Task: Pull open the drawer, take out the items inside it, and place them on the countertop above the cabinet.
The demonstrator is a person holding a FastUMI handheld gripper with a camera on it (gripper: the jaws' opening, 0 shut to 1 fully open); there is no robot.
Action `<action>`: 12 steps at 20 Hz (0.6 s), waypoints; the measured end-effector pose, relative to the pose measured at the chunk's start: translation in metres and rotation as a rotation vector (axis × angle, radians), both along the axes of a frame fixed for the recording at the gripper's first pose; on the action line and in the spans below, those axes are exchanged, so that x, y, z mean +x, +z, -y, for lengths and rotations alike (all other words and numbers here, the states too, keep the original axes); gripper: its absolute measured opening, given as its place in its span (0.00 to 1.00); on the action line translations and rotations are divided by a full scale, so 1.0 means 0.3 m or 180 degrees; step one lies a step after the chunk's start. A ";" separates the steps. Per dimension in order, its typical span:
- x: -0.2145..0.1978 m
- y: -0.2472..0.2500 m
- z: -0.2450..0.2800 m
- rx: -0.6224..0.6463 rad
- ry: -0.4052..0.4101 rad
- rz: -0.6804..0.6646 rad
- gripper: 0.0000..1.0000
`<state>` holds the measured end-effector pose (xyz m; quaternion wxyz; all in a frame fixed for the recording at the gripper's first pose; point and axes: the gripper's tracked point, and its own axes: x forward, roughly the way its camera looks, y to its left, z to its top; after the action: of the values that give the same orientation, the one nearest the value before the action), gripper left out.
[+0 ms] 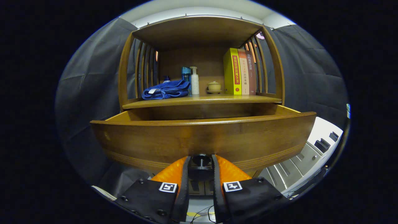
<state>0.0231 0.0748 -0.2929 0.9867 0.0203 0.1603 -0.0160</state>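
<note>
So we've got the gripper (201, 161) right up against the drawer (203, 137) front, with its two fingers pinched in on the small round knob (201, 159) at the bottom middle of that front panel, one finger pressing on each side of it. The drawer is pulled out toward us, sticking well forward from under the countertop (202, 101), and its tall curved wooden front blocks our look inside, so we can't tell what's lying in there. Up on the countertop, farther back, there's a folded blue towel (166, 90) on the left, then a blue bottle (186, 76) and a white pump bottle (194, 81) just beside it, a little tan lidded pot (214, 87) in the middle, and three books (240, 72) standing upright on the right against the slatted side of the cabinet (200, 31). Off to the near right, lower down, we can see some white and grey unit (311, 152) with dark handles, well apart from the drawer.
</note>
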 end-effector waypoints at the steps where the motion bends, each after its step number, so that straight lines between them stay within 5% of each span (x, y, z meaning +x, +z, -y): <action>1: 0.003 0.006 0.002 -0.0012 0.0011 0.0035 0.41; 5: -0.019 -0.028 -0.002 -0.0003 0.0081 -0.0070 0.54; 8: -0.037 0.062 0.005 0.0039 0.0104 0.0104 0.81; 12: 0.034 0.360 0.035 0.0022 0.0167 0.0404 0.84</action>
<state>0.0334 0.0644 -0.1849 0.9949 0.0204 0.0980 0.0117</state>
